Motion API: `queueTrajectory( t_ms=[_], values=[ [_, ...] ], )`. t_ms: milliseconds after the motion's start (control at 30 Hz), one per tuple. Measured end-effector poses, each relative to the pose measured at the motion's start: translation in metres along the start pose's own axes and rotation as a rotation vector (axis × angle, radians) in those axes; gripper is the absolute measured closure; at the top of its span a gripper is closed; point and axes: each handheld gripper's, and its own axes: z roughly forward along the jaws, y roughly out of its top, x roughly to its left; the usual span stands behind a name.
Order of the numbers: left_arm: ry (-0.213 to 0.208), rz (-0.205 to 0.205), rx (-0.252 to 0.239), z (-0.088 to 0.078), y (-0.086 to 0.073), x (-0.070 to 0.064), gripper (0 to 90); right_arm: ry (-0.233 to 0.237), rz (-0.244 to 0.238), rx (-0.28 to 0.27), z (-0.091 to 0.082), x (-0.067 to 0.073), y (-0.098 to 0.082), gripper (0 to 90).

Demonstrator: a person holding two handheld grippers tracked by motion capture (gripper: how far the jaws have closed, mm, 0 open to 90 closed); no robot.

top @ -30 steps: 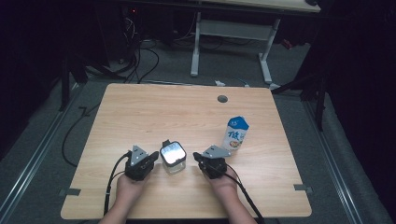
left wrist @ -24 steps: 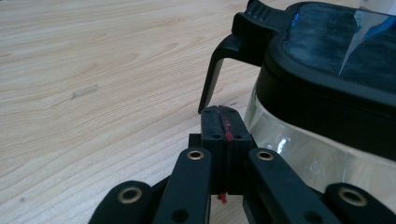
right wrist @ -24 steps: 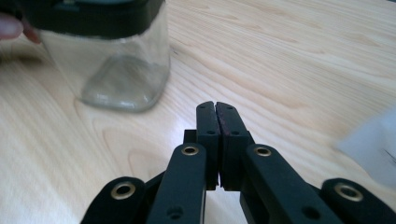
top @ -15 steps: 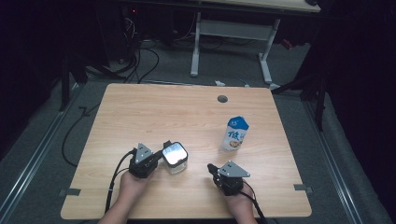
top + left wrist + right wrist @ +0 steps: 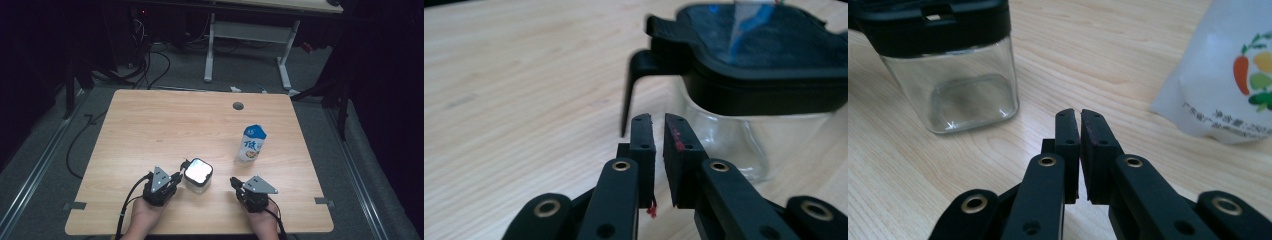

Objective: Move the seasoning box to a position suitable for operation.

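**Both claws ease off the glass jar**

The square glass jar (image 5: 198, 176) with its black lid stands upright near the front edge of the counter (image 5: 165, 125), between the two hands and closer to the left one. A second ago both claws were at it, one on each side; now the right claw (image 5: 234, 182) has drawn back toward the person and sits well apart from the jar, while the left claw (image 5: 179, 176) hovers just beside the lid's black latch tab (image 5: 630, 95).

In the left gripper view that claw's jaws have just been opening — a narrow slit shows between the pads and nothing lies in it. The tab hangs free just beyond the tips. In the right gripper view the right claw (image 5: 1079, 114) is likewise parted by a sliver, having just been opening, with bare wood ahead of it; the jar is off to its left and the white drink carton (image 5: 1228, 75) off to its right.

So neither claw is gripping anything. The jar rests on its own, lid down as far as can be told. My judgement: the hold on the jar has been let go — either this step is finished, or the hands are resetting for a fresh approach, perhaps at the latch or at the carton (image 5: 252, 143) farther back on the right.
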Motion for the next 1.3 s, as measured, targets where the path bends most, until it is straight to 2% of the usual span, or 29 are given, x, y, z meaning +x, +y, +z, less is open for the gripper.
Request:
queueTrajectory(
  t_ms=[100, 167, 267, 300, 400, 433, 500, 700, 933, 1067, 1300],
  values=[
    [0.001, -0.034, -0.018, -0.005, 0.008, 0.006, 77.9, -0.001, 0.017, 0.010, 0.000, -0.003, -0.001, 87.9],
    [0.012, -0.034, -0.018, -0.007, 0.013, 0.008, 75.6, -0.015, 0.030, 0.016, 0.001, -0.003, -0.001, 89.1],
    [0.016, -0.016, -0.060, -0.012, 0.022, 0.009, 76.3, -0.018, 0.039, 0.026, 0.003, -0.003, -0.001, 89.6],
    [0.006, -0.025, -0.067, -0.013, 0.026, 0.011, 75.2, -0.019, 0.044, 0.029, 0.004, -0.002, -0.002, 89.7],
    [-0.014, -0.048, -0.070, -0.014, 0.032, 0.015, 81.9, -0.020, 0.039, 0.032, 0.006, -0.001, -0.002, 89.8],
    [-0.018, -0.058, -0.062, -0.013, 0.038, 0.017, 85.6, -0.017, 0.033, 0.033, 0.006, -0.001, -0.002, 89.7],
    [-0.016, -0.053, -0.062, -0.012, 0.043, 0.016, 90.0, -0.013, 0.031, 0.033, 0.006, -0.001, -0.002, 89.6],
    [-0.032, -0.019, -0.064, -0.004, 0.055, 0.006, 90.0, -0.008, 0.030, 0.029, 0.004, -0.002, -0.002, 89.5],
    [-0.015, 0.023, -0.027, 0.008, 0.056, 0.001, 90.0, 0.003, 0.016, 0.030, 0.003, 0.000, -0.002, 89.0],
    [-0.008, 0.028, -0.043, 0.008, 0.054, 0.000, 90.0, 0.011, 0.008, 0.028, 0.004, 0.003, -0.002, 89.1],
    [-0.014, -0.012, -0.061, 0.008, 0.051, 0.005, 90.0, 0.022, -0.004, 0.006, 0.003, 0.007, 0.001, 89.6]
  ],
)
